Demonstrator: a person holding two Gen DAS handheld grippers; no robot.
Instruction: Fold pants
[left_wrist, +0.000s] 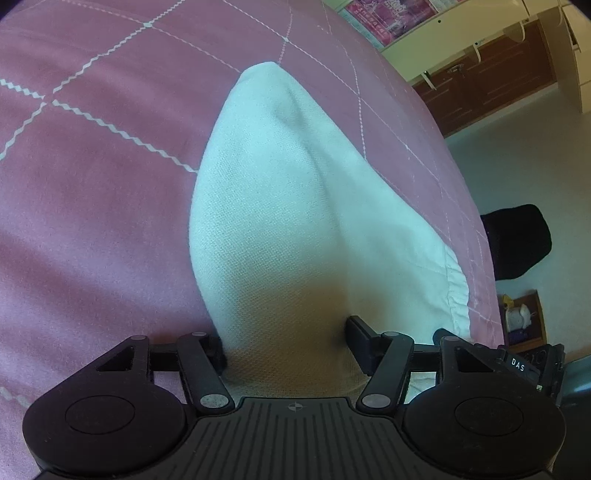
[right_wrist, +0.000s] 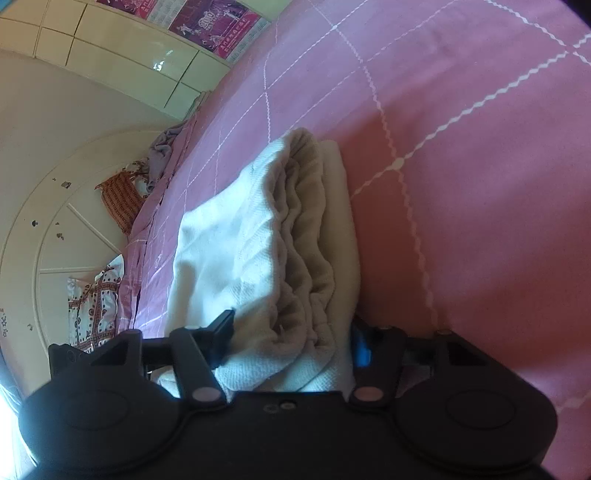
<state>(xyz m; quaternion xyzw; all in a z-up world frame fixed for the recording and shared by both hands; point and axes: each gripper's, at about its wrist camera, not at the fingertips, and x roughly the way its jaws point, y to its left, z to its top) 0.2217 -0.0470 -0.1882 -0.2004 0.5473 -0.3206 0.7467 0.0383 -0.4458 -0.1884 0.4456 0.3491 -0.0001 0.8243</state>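
White pants on the pink bed, both grippers clamped on near edges.
Left wrist: left gripper (left_wrist: 286, 341) fingers pinch the pants (left_wrist: 273, 206), long axis running away toward the bed's (left_wrist: 92, 184) far side. Right wrist: right gripper (right_wrist: 291, 339) fingers grip the bunched waistband stack (right_wrist: 295, 236); uneven pulling could spill layers.

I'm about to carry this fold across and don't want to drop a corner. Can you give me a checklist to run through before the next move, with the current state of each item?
1. Left gripper has the white woven cotton pants between its jaws: ok.
2. Right gripper jaws sit around the bunched, gathered edge: ok.
3. Both grips firm enough to lift: cannot tell.
4. Layers in the right grip aligned: not ok, they are rumpled and offset.
5. Pink checked bedspread flat beside the pants: ok.
6. Far end of the pants lying flat: cannot tell.
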